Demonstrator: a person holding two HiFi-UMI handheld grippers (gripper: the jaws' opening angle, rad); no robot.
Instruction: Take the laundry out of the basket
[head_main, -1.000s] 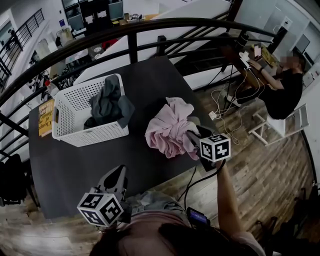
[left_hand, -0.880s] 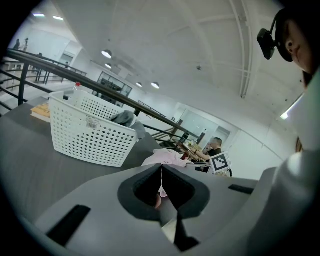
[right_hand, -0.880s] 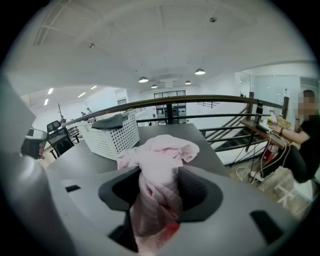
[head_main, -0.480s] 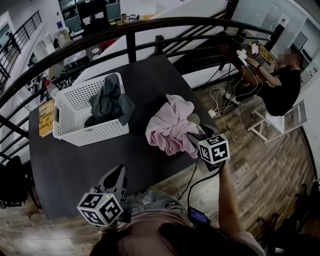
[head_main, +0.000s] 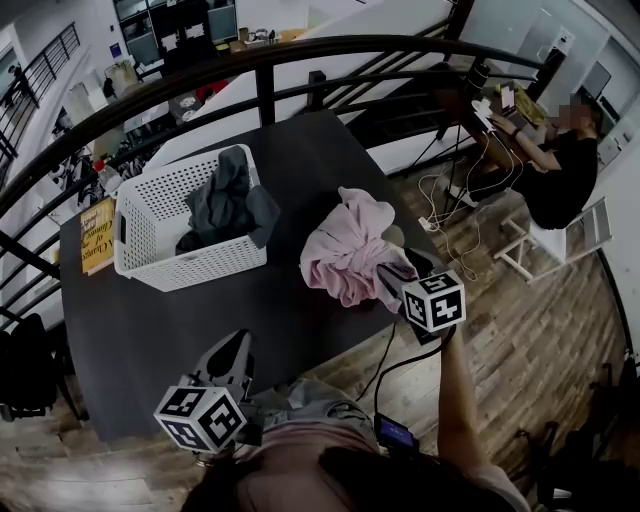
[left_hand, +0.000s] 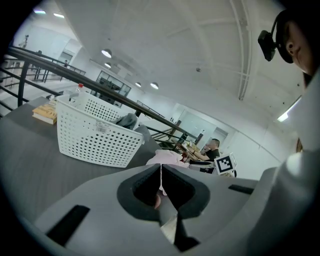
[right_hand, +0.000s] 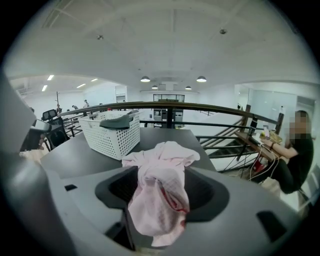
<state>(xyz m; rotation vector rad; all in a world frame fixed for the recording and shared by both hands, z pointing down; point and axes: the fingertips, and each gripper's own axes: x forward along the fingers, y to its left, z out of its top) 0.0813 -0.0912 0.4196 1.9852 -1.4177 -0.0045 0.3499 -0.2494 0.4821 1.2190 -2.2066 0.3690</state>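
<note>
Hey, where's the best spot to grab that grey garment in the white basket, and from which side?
Probably grip the bunched peak of the grey garment standing above the basket rim, coming from above; the walls block the sides.

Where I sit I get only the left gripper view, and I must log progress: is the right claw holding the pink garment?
Observer: Seemingly not. The right claw has just been opening, and the pink garment sits loosely between its wide-apart jaws.
Operator: Is it off the table?
Observer: No, most of it lies heaped on the table, apart from the basket.
Operator: Anything left inside?
Observer: Yes, a dark grey garment, bunched inside with one part over the rim.
</note>
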